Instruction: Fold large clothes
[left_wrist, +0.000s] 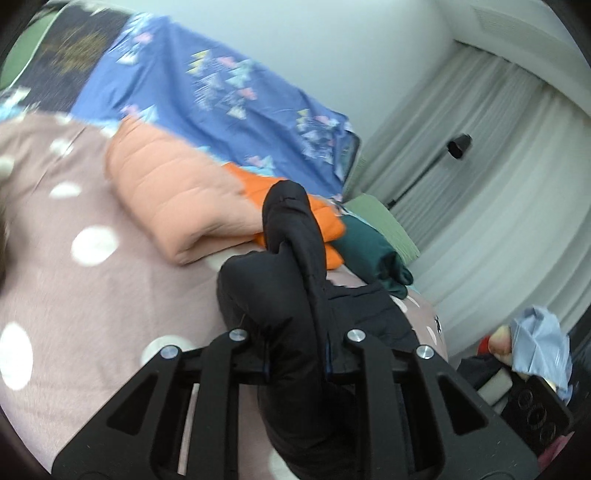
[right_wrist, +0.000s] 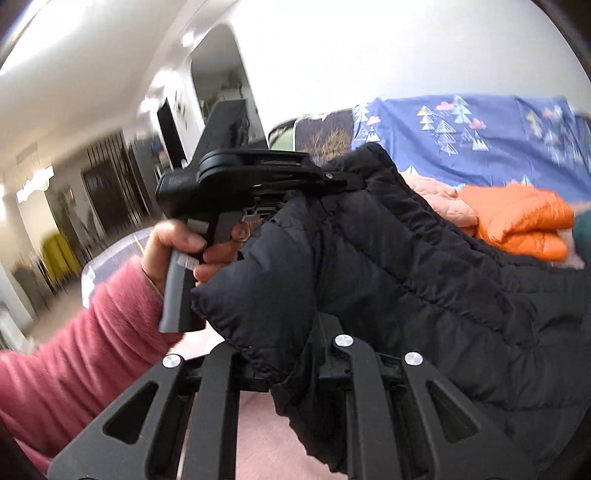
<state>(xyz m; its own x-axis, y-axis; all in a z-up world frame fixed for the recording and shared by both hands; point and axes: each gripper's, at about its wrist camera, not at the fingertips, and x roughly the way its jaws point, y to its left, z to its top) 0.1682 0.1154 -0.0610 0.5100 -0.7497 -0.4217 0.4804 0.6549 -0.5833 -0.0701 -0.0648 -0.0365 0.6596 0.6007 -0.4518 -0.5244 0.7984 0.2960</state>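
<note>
Both claws, left (left_wrist: 297, 363) and right (right_wrist: 295, 373), clamp our black jacket (right_wrist: 406, 258) at separate points, so we hold it raised above the bed (left_wrist: 110, 295) for folding.

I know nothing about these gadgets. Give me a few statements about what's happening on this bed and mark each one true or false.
1. Both tools are clamped on the black puffy jacket. True: the left tool and the right tool each pinch its fabric.
2. The orange jacket is spread out flat. False: it lies folded beside the folded peach jacket.
3. The bed cover is plain white. False: it is dusty pink with white dots.
4. The hand holding the left tool comes out of a pink sleeve. True.
5. A blue sheet with little trees lies behind the folded clothes. True.
</note>
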